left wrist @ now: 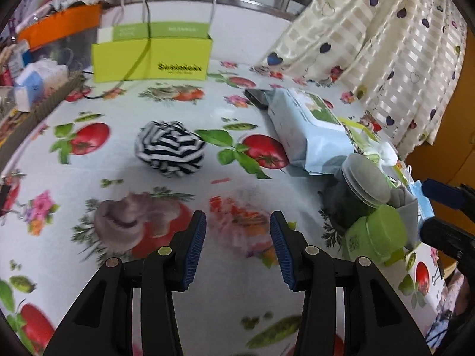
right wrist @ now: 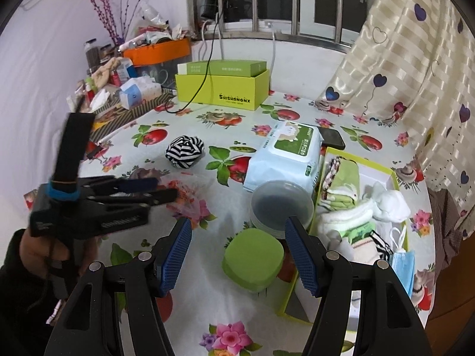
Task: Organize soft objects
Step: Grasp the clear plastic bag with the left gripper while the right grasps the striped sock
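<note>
A rolled black-and-white striped sock [left wrist: 170, 148] [right wrist: 184, 151] lies alone on the flowered tablecloth [left wrist: 124, 267]. My left gripper [left wrist: 237, 222] hovers open and empty over the cloth, short of the sock; in the right wrist view the left gripper [right wrist: 166, 188] is held by a hand in a dark sleeve. My right gripper [right wrist: 237, 228] is open too, with nothing between its pads, above a green-lidded tub [right wrist: 252, 259]. To its right an open box with a green rim [right wrist: 397, 175] holds folded socks and small cloths [right wrist: 341, 190]. The right gripper [left wrist: 427, 207] shows at the left view's right edge.
A clear jar with a grey lid [right wrist: 282, 204], a wipes pack [right wrist: 285, 160] and a dark phone [right wrist: 332, 138] crowd the box. A blue face mask [right wrist: 402, 264] hangs at its near corner. A yellow-green box [right wrist: 219, 89] stands at the back; clutter [right wrist: 133, 89] fills the left; a curtain [right wrist: 400, 74] hangs right.
</note>
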Demonstrator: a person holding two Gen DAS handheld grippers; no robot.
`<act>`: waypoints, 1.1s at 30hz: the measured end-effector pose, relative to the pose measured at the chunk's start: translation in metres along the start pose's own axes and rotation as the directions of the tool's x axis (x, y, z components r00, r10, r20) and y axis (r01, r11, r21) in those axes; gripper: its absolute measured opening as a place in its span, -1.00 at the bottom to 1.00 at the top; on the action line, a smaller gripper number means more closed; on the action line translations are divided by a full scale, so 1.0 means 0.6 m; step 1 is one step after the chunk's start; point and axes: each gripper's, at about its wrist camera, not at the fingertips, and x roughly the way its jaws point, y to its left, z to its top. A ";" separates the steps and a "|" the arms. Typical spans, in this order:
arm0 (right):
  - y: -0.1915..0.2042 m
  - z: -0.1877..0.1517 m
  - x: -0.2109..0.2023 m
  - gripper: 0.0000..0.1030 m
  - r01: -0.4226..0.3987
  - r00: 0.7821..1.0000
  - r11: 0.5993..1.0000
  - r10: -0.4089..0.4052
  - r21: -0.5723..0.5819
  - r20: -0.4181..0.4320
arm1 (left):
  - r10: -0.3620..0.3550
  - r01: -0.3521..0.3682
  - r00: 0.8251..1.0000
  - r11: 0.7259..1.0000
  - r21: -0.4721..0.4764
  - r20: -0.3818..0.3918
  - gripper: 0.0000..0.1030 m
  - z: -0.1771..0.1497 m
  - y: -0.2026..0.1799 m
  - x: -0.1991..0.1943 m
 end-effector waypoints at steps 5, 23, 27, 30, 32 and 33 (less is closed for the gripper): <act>0.003 0.014 0.010 0.27 -0.001 1.000 1.000 0.001 -0.014 0.001 | 0.026 -0.026 0.999 1.000 -0.011 -0.034 -0.09 0.006 -0.003 0.040; 0.058 0.092 0.068 0.27 -0.032 0.999 0.997 0.032 -0.065 -0.003 | 0.041 -0.035 0.997 0.994 -0.102 0.059 -0.44 0.004 0.069 -0.035; 0.086 0.113 0.104 0.27 -0.077 0.997 0.994 0.075 -0.083 -0.031 | 0.072 -0.061 0.994 0.988 -0.143 0.077 -0.44 0.002 0.105 -0.054; 0.105 0.130 0.140 0.27 -0.108 0.993 0.990 0.102 -0.087 -0.064 | 0.099 -0.083 0.991 0.982 -0.168 0.089 -0.44 0.002 0.131 -0.068; 0.117 0.142 0.173 0.27 -0.122 0.989 0.989 0.114 -0.082 -0.093 | 0.108 -0.088 0.989 0.979 -0.186 0.101 -0.44 0.001 0.148 -0.077; 0.119 0.145 0.183 0.27 -0.125 0.988 0.989 0.117 -0.076 -0.102 | 0.115 -0.093 0.988 0.977 -0.192 0.106 -0.44 0.000 0.154 -0.081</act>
